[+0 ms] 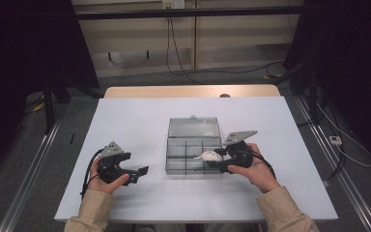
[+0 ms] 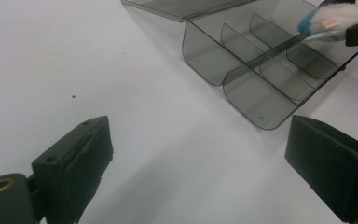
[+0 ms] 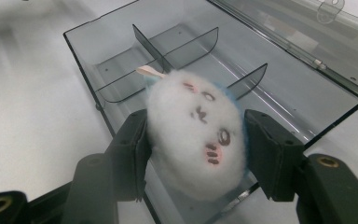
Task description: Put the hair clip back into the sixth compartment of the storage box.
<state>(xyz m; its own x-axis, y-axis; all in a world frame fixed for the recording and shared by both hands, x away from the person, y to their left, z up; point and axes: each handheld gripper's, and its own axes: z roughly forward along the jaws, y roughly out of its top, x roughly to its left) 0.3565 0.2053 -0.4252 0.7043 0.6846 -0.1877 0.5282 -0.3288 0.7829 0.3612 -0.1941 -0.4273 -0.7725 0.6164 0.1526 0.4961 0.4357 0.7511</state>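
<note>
A white tabletop carries an open, smoky clear box with dividers, its lid laid back flat.

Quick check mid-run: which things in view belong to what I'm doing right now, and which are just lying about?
In the job:
- white plush toy, clamped in the right gripper
- clear divided box, lid open, toy held over it

Lying about:
- left gripper, jaws open with nothing between them, resting on the white table
- cables on the floor beyond the table
</note>
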